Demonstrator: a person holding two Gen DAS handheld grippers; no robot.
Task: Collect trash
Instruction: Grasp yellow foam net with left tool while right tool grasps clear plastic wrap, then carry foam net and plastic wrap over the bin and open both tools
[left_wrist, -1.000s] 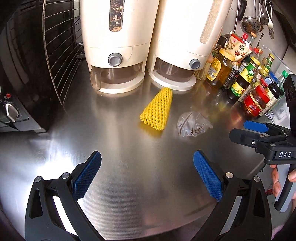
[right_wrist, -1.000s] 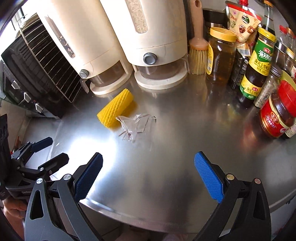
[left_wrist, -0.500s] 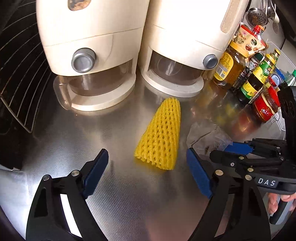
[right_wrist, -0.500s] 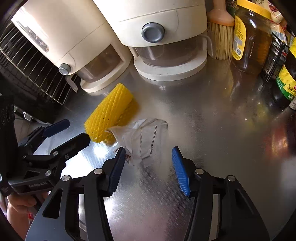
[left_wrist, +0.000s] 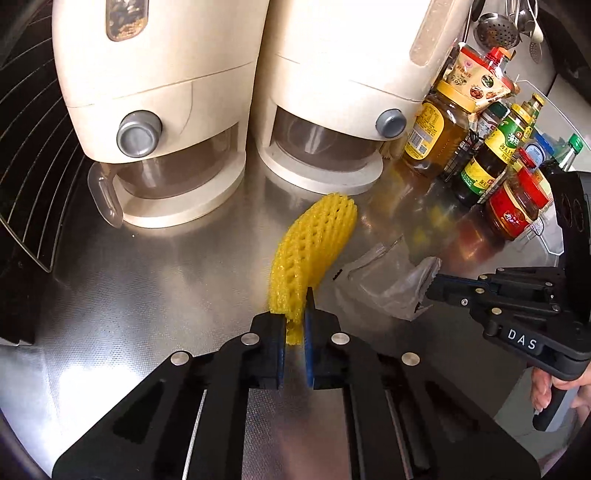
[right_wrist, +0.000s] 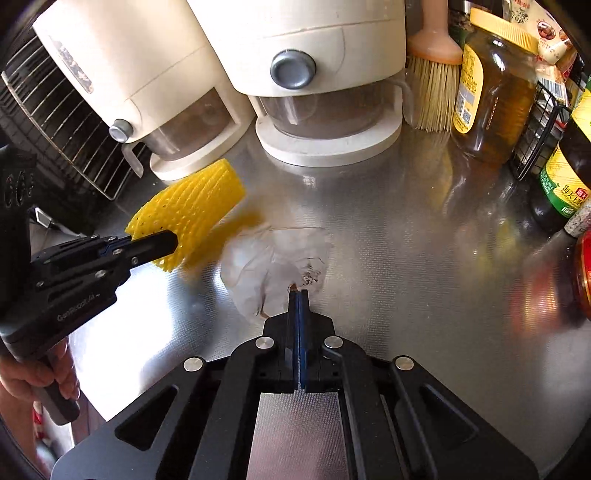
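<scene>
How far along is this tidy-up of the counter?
Early on. Nothing looks binned yet, and no bin is in view. In hand: the left gripper is closing its jaws on the yellow foam net; the right gripper pinches the clear plastic wrapper. Left: carry both off the steel counter.

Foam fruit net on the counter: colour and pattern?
Bright yellow, open diamond mesh. The foam fruit net shows best in the left wrist view.

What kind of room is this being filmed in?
Most likely a home kitchen: a steel countertop carries two cream grain dispensers, sauce and oil bottles and a brush, with ladles hanging behind.
</scene>
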